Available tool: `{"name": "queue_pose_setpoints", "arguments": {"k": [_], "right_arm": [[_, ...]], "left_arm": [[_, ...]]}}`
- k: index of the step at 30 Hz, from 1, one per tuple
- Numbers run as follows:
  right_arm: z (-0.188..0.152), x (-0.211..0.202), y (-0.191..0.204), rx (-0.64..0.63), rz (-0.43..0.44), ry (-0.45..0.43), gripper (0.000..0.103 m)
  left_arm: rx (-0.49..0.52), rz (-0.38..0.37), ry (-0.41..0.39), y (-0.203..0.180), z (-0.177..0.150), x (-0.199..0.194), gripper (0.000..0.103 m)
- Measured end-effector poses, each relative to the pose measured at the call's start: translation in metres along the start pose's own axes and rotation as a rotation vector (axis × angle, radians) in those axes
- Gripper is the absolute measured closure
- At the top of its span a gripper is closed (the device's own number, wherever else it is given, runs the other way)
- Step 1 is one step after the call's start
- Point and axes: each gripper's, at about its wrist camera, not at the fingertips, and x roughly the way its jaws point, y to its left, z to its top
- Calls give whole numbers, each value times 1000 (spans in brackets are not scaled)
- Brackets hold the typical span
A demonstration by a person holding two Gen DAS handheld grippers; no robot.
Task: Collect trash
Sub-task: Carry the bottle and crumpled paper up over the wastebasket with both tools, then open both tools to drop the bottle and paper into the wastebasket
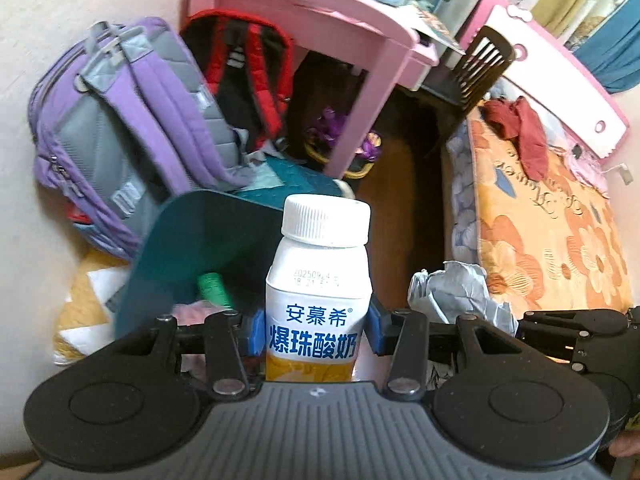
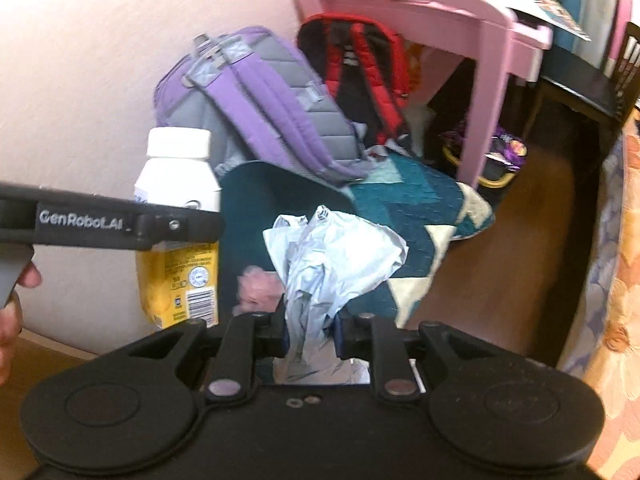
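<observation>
holding trash in both: left gripper point(image 1: 316, 330) pinched a yogurt bottle point(image 1: 318, 280), right gripper point(image 2: 310, 336) pinched crumpled paper point(image 2: 332, 256); bin point(image 1: 192, 248) ahead of jaws, deposit outstanding.

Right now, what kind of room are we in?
Most likely a child's bedroom: a bed with a floral blanket and pink headboard, a pink desk, and school backpacks, purple and red, against the wall.

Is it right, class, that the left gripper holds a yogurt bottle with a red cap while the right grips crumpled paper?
Not quite: the yogurt bottle in the left gripper has a white cap, as the left wrist view shows. The right gripper does grip the crumpled paper.
</observation>
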Motion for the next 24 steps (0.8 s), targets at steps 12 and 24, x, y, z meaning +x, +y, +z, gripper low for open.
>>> {"name": "queue_pose_setpoints", "arguments": {"k": [12,24], "right_arm": [[20,89,48,-37,10,117,85],[12,143,43,0,-43,226,80]], "left_arm": [[-39,74,180,78,23,61,57],[68,120,318,80,10,127,57]]}}
